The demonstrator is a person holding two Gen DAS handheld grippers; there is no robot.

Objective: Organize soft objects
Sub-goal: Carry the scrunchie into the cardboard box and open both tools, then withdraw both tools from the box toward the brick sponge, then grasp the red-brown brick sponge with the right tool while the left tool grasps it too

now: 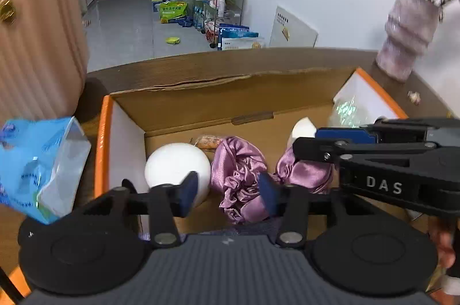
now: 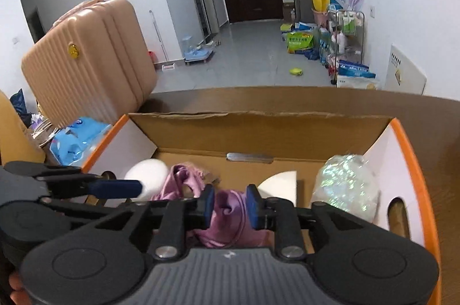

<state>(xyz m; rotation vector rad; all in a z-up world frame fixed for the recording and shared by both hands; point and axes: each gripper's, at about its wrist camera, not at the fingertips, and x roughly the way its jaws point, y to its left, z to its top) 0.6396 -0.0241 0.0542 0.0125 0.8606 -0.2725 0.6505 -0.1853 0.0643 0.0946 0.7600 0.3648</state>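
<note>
- Two tongs are hanging over the cardboard box on the table, and you are holding one in each hand.
- Your left tongs are standing open with nothing pinched; the purple cloth is lying in the box under them, beside the white ball.
- Your right tongs are gaping a little too. More purple cloth is showing between the pads, but they are not squeezing it.
- The shiny bag and a white wedge are sitting in the box as well.
- Things could go wrong because your two tongs are working very close together, so they may bump.
- That cloth is slippery and bunched, so a small pinch may be slipping off.
- Reaching for it, you may be knocking the ball and making it roll.
</note>
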